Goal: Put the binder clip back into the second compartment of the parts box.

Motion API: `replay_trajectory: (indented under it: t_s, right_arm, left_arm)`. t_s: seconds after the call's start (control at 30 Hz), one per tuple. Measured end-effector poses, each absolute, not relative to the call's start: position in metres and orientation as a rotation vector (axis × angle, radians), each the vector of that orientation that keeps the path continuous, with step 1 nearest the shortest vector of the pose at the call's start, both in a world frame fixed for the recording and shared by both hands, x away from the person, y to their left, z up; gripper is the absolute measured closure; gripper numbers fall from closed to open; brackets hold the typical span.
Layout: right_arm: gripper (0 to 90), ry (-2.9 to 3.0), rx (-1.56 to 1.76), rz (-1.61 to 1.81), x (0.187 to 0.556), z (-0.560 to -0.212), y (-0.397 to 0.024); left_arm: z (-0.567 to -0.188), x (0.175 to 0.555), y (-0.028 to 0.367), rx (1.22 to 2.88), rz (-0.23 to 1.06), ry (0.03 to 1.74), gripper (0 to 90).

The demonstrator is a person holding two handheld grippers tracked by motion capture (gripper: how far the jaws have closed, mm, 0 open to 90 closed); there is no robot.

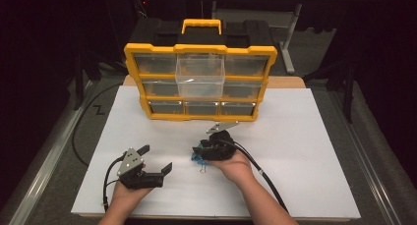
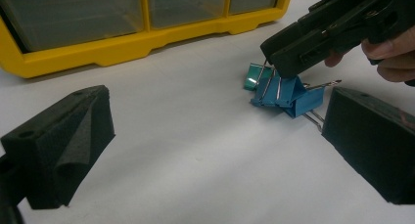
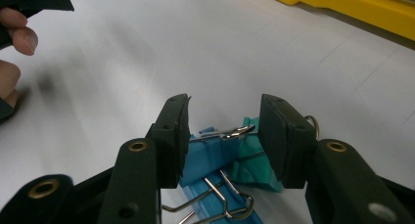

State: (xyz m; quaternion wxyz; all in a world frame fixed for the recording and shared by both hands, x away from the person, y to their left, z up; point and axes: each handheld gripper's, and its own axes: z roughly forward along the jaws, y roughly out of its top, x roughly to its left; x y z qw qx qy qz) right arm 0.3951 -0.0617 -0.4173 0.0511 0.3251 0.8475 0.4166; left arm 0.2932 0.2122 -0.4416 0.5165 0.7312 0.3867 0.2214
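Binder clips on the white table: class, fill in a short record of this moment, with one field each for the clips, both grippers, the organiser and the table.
clips: a small heap of blue and teal binder clips lying on the table, wire handles sticking out
right gripper: right gripper lowered over the heap, jaws partly closed either side of the clips, pads not yet pressing
left gripper: left gripper beside the heap, jaws wide open, holding nothing
organiser: yellow drawer organiser standing at the far edge, one clear drawer pulled out
table: white table
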Motion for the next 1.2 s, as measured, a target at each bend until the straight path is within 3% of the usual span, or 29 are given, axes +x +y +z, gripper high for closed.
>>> replay_trajectory:
  t_s: [0.23,0.6,1.2]
  right_arm:
    - [59.6,2.598,0.984,1.254,0.3963,-0.4197,-0.0568]
    - [74.0,2.624,0.959,1.270,0.3918,-0.4177,-0.0532]
    - [77.1,2.671,0.934,1.277,0.3920,-0.4170,-0.0524]
  left_arm:
    - [-0.4405,0.2916,0.2125,1.743,0.538,0.931,0.1]
    - [-0.4408,0.2920,0.2122,1.752,0.540,0.926,0.1]
    - [-0.4409,0.2921,0.2134,1.749,0.548,0.929,0.1]
